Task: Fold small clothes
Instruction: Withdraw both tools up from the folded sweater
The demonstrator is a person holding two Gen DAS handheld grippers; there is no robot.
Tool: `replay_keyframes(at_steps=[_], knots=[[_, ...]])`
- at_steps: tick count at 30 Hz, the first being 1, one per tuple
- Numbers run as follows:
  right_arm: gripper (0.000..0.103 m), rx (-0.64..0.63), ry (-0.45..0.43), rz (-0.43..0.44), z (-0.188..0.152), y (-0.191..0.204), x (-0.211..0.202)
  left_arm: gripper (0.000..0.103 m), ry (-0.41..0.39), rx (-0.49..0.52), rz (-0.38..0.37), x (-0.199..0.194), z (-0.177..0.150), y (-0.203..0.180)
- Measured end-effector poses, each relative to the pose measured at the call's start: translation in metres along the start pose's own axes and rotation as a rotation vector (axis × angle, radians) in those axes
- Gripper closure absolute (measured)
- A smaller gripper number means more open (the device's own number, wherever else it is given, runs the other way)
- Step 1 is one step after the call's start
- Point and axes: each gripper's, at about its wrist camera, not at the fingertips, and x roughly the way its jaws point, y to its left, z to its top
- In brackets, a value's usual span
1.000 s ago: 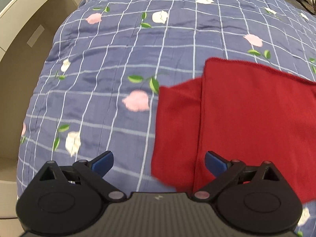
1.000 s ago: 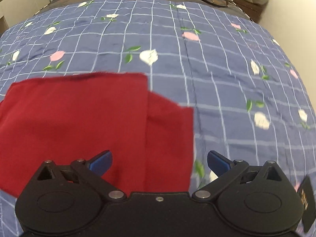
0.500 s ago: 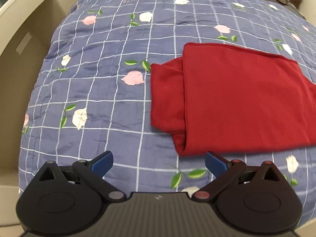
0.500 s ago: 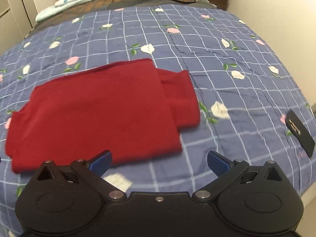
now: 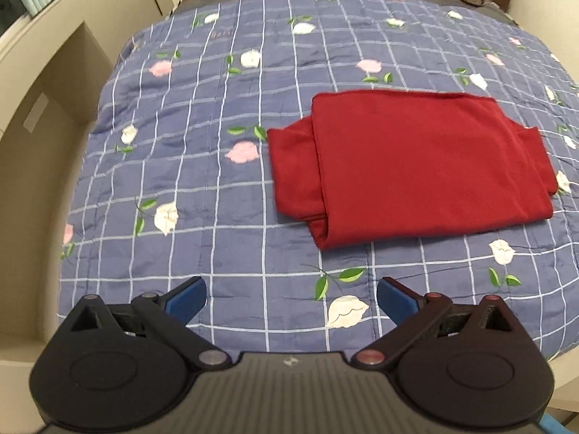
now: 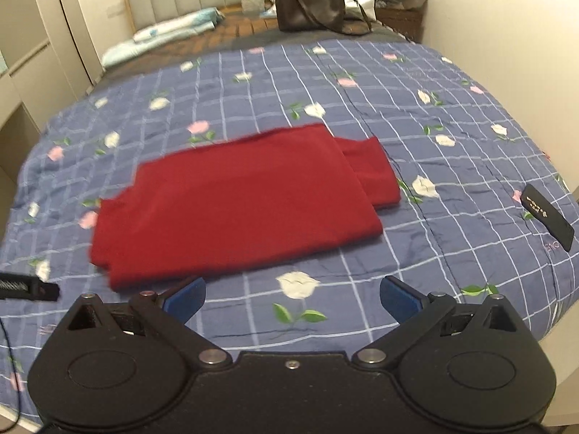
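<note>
Broadly, a bed with a blue-purple checked quilt printed with flowers (image 5: 217,188) is seen filling both views. Near its middle a red fabric garment (image 5: 409,166), folded into a flat rectangle with side flaps sticking out, is laid. A dark brown bag (image 6: 311,11) is seen at the headboard end. A flat black rectangular object (image 6: 548,217) is laid near the quilt's right edge. The left claw (image 5: 291,294) and right claw (image 6: 293,294) are held wide apart, empty, above the quilt, short of the garment.
</note>
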Motion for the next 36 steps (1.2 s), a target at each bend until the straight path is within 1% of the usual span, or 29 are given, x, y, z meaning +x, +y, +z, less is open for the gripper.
replay_keyframes(at_steps=[6,12,15,18,21,24,27,32,36], knots=[[0.001,-0.026,-0.063,0.044,0.010,0.008,-0.023,0.001,-0.061,-0.015,0.020,-0.025,0.006,-0.003],[0.001,-0.079,-0.100,0.104,0.020,0.001,-0.032,0.001,-0.081,-0.073,0.043,-0.039,0.009,-0.014],[0.001,-0.099,-0.104,0.141,0.030,-0.010,-0.039,0.001,-0.076,-0.101,0.051,-0.043,0.008,-0.028],[0.001,-0.093,-0.074,0.118,0.048,-0.025,-0.045,0.001,-0.084,-0.124,0.055,-0.049,0.004,-0.044],[0.001,-0.106,-0.072,0.109,0.060,-0.039,-0.051,0.001,-0.091,-0.149,0.052,-0.055,0.001,-0.060],[0.001,-0.138,-0.081,0.116,0.066,-0.054,-0.053,0.001,-0.100,-0.194,0.043,-0.061,-0.005,-0.075],[0.001,-0.183,-0.095,0.123,0.069,-0.068,-0.054,0.001,-0.101,-0.240,0.060,-0.065,-0.014,-0.084],[0.001,-0.231,-0.117,0.169,0.079,-0.083,-0.052,0.001,-0.089,-0.305,0.104,-0.073,-0.033,-0.092],[0.001,-0.263,-0.131,0.223,0.086,-0.085,-0.049,0.001,-0.082,-0.324,0.159,-0.085,-0.046,-0.090]])
